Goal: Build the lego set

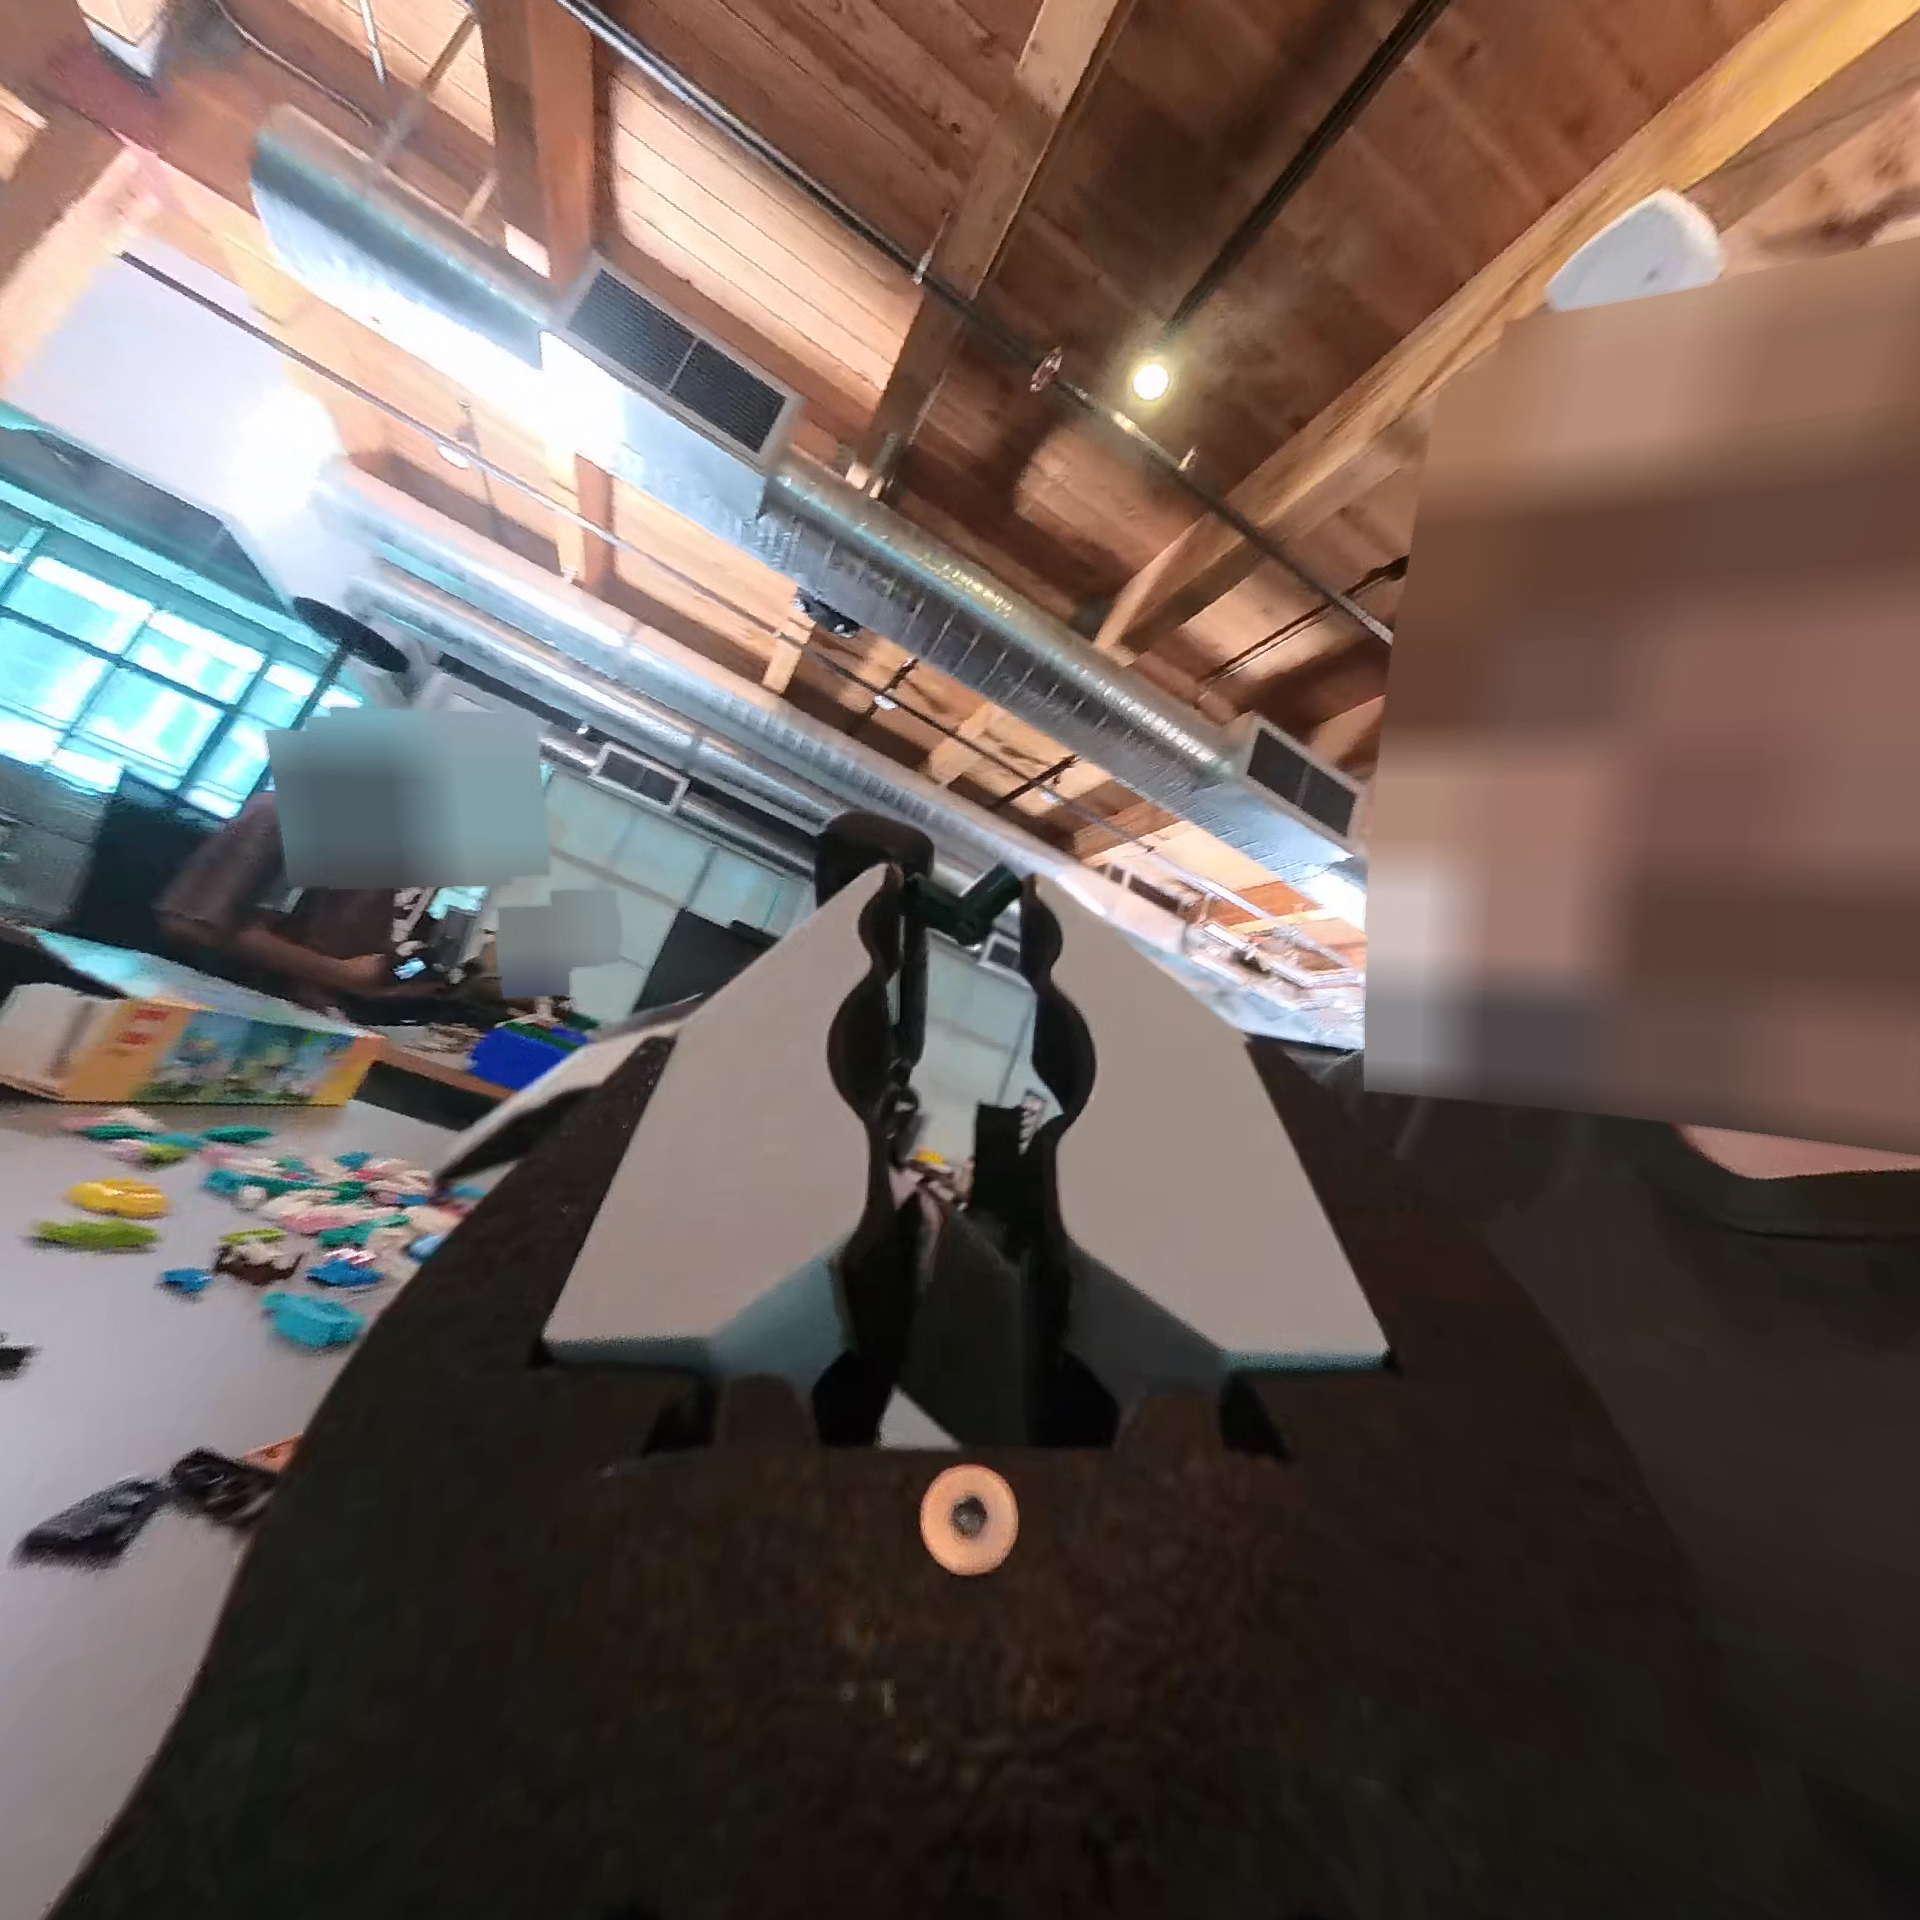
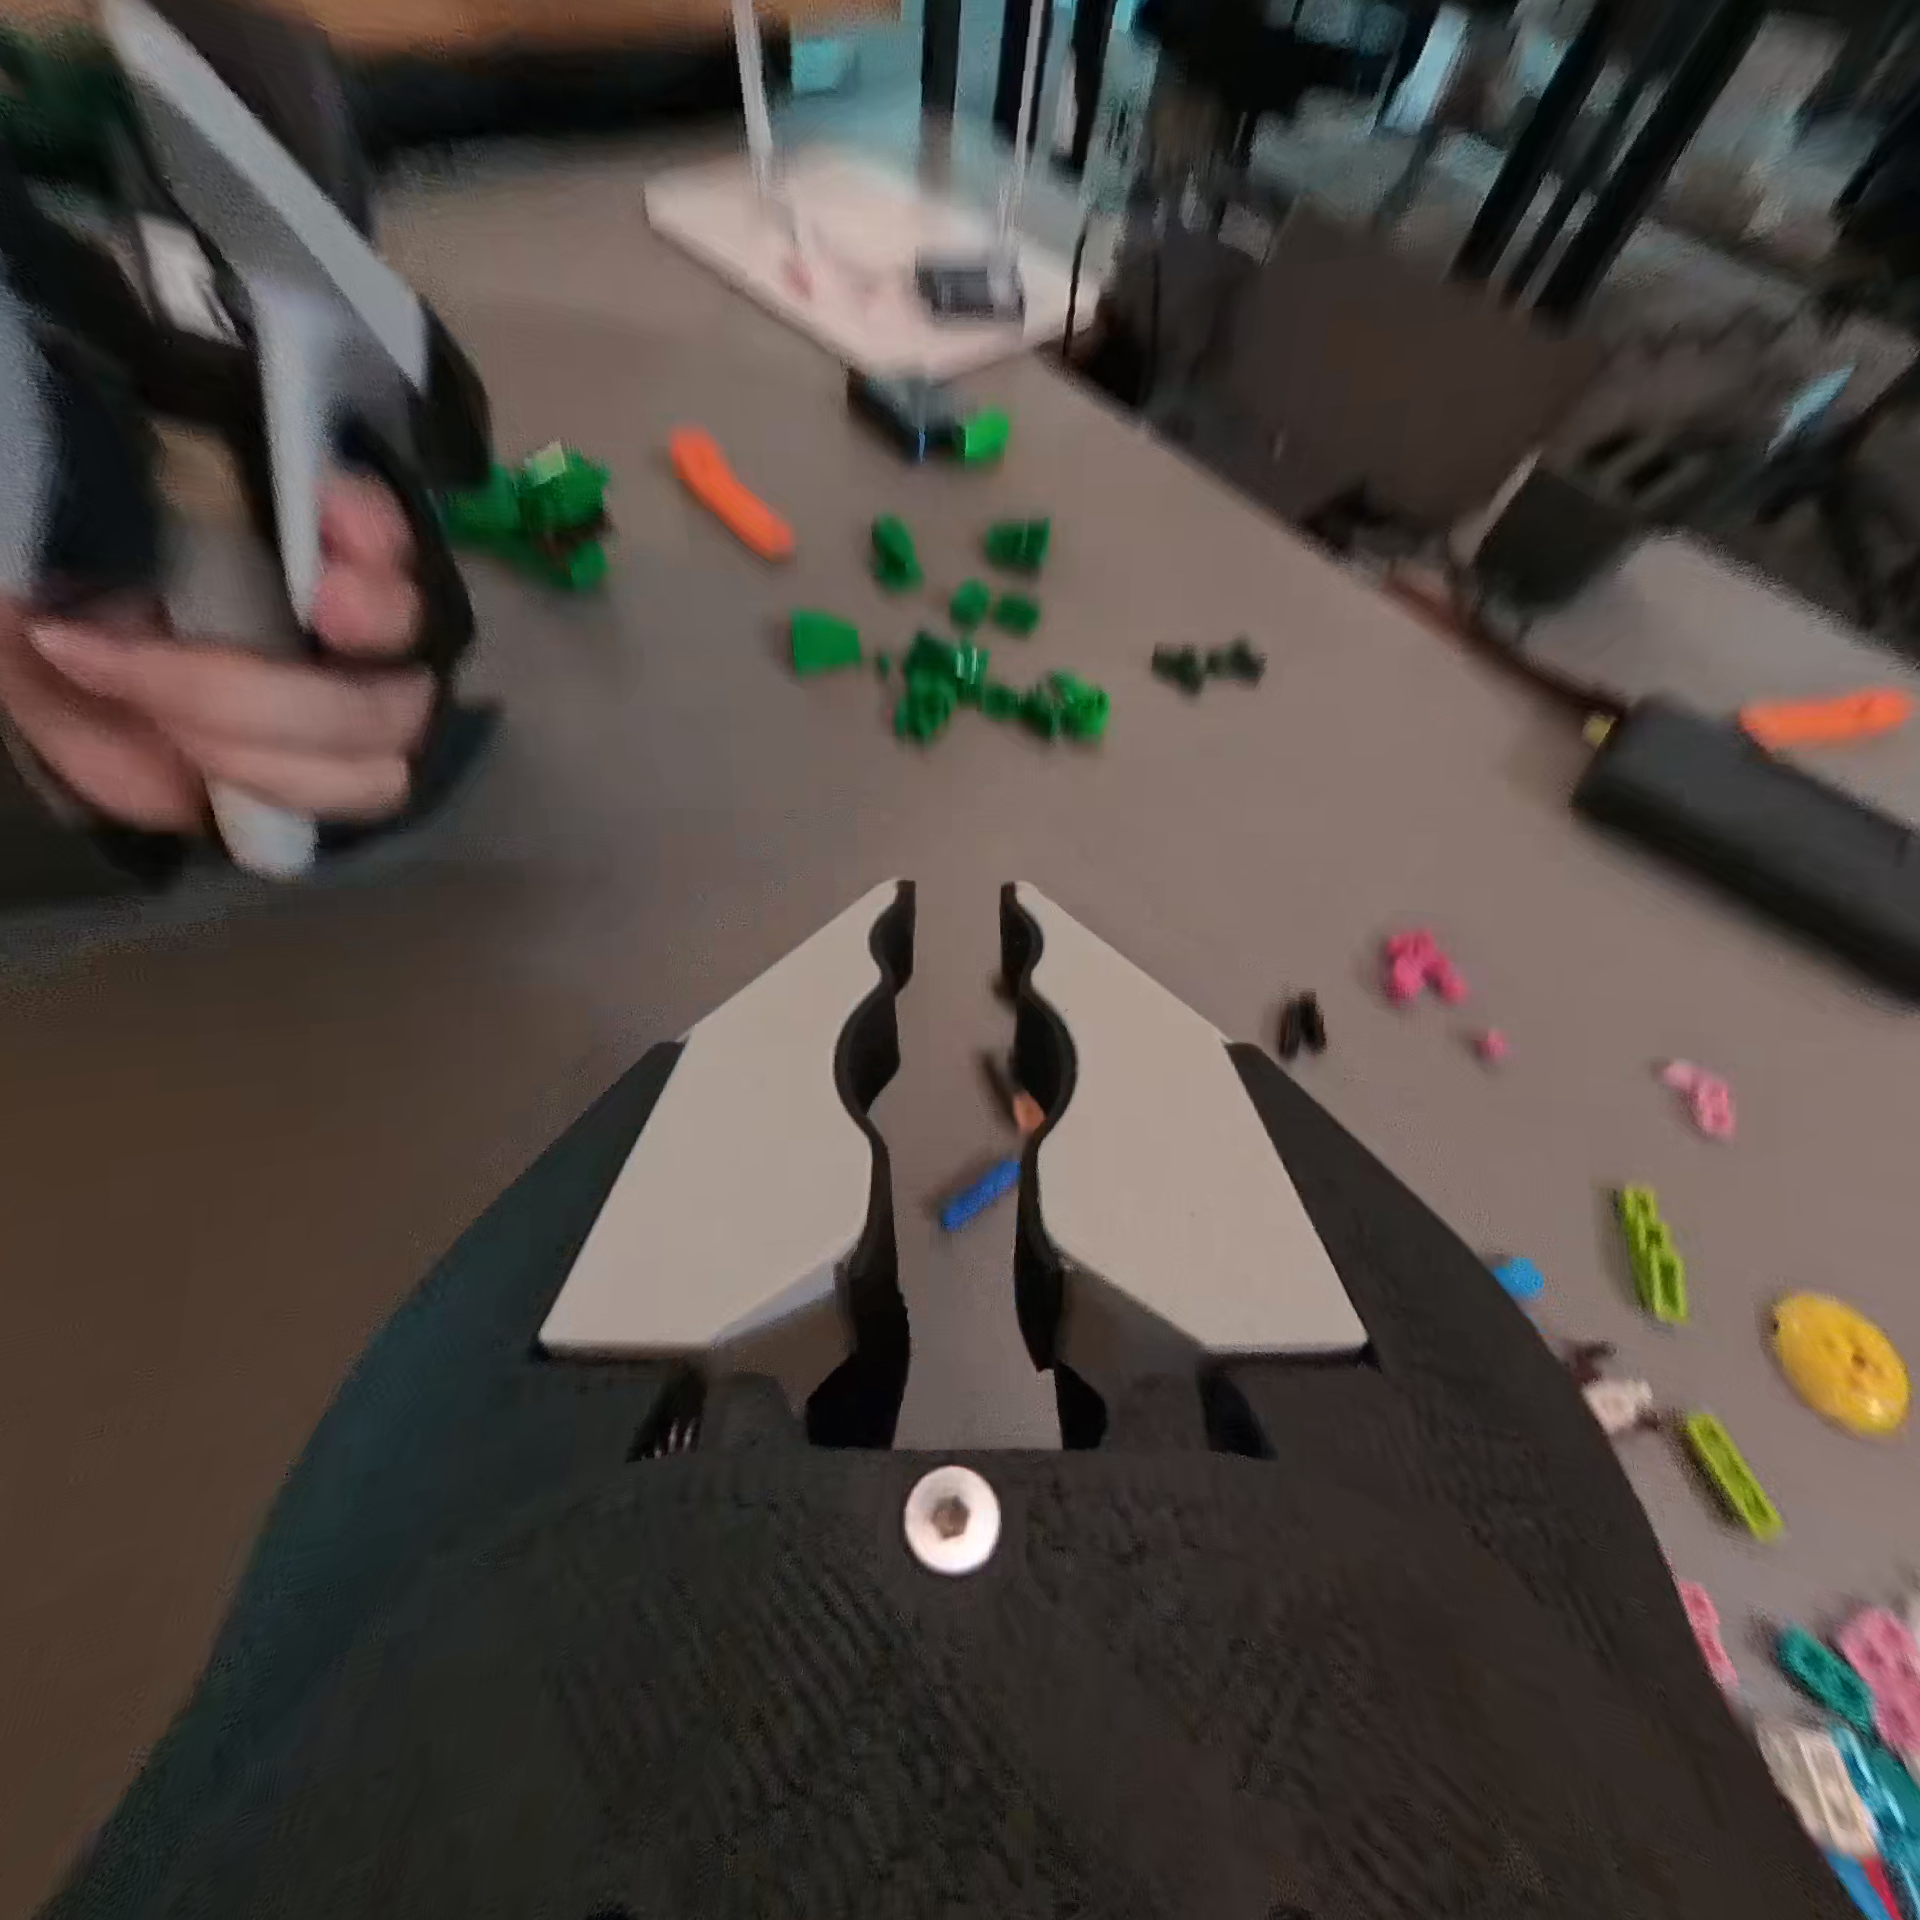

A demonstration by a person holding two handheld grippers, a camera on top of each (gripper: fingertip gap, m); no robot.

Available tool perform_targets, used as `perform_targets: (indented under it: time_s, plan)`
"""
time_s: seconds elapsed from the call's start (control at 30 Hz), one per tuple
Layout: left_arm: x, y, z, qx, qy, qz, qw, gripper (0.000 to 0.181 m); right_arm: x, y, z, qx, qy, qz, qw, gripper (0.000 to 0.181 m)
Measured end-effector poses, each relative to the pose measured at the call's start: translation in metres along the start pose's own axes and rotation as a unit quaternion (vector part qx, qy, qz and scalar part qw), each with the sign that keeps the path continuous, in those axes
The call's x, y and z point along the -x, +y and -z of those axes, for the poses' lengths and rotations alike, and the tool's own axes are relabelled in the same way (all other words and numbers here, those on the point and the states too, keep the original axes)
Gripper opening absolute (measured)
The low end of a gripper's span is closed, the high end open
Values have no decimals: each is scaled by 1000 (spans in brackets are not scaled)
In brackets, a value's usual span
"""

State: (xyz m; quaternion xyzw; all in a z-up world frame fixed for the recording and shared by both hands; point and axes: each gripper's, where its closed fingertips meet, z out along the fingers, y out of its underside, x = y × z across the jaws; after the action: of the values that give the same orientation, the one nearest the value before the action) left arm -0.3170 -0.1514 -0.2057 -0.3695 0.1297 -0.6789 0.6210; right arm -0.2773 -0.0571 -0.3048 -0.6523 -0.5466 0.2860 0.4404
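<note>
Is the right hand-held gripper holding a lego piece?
No. The right hand-held gripper has a bare gap between its fingers, and only the grey table shows through.

Grey table [image 2: 675,935]: green bricks [image 2: 956,675], orange piece [image 2: 727,504], yellow disc [image 2: 1839,1363].

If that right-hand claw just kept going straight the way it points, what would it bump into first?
Probably the grey table itself: the right gripper angles down at it, empty and slightly open. The nearest things on that line are a small blue lego brick and, farther on, the green lego pieces. Blur makes depth uncertain.
</note>
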Motion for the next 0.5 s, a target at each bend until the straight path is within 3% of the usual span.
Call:
perform_targets:
  time_s: [0.1, 0.2, 0.3, 0.5]
  plan:
    - [5, 4, 3, 24, -22, -20, 999, 19, -2, 43, 3, 111, -32, -23, 993, 10]
    - [9, 2, 5, 23, -30, -22, 999, 19, -2, 68, 9, 162, -70, -116, 978, 15]
    - [13, 6, 5, 41, -48, -45, 997, 20, -4, 90, 12, 213, -62, -150, 964, 19]
    - [18, 12, 4, 69, -74, -86, 991, 20, -3, 96, 6, 232, -36, -171, 957, 16]
